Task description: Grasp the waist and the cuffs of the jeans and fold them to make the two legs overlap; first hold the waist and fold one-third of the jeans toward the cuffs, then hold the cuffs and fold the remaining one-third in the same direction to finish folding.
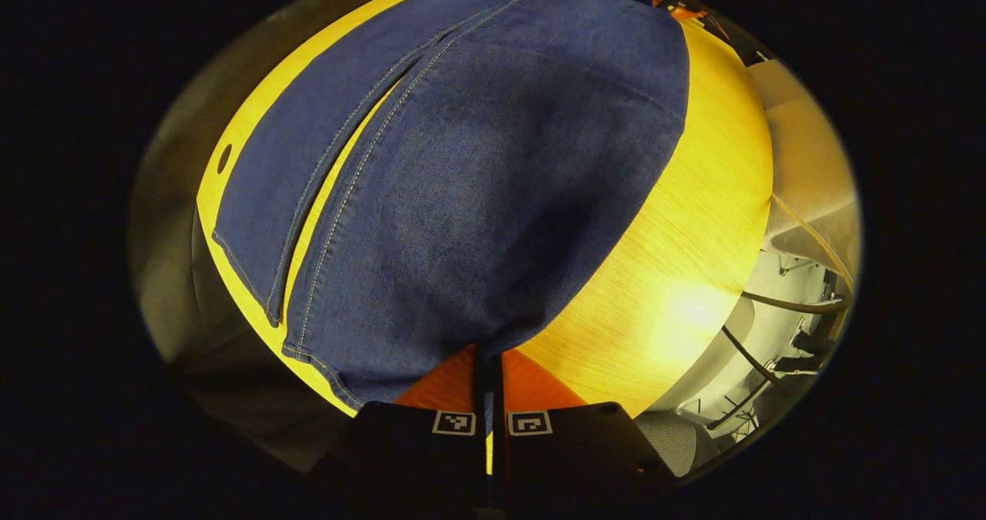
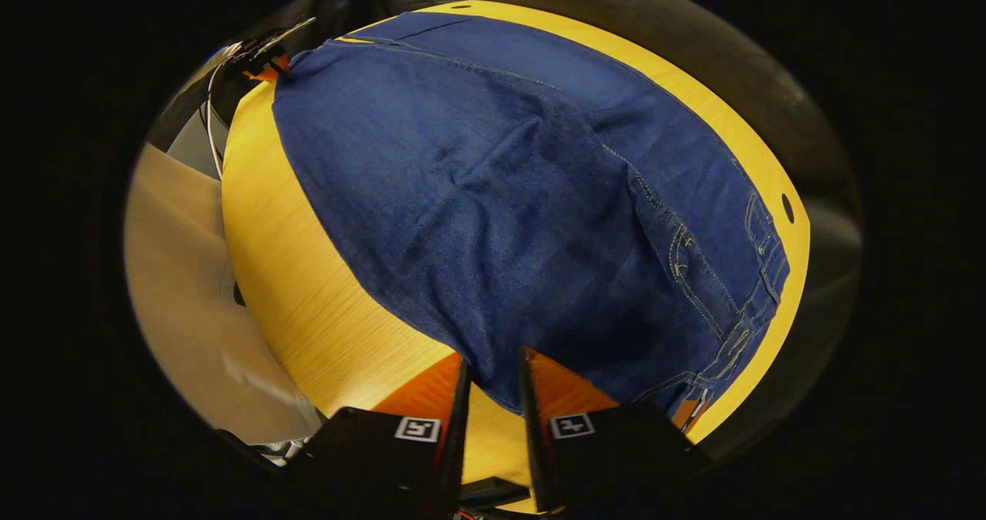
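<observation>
Right claw (image 2: 493, 381) stands parted with the edge of the jeans (image 2: 524, 219) between its fingers, pressing unclear; left claw (image 1: 487, 366) is closed on the cuff end; jeans lie spread on the yellow worktop (image 2: 308, 304) ahead of both claws.

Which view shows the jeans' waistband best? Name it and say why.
The right gripper view: the waistband runs down the right edge with belt loops and pocket stitching plain. The left gripper view shows the jeans from the cuff end, hems and leg seams nearest, with no waistband detail to make out.
</observation>
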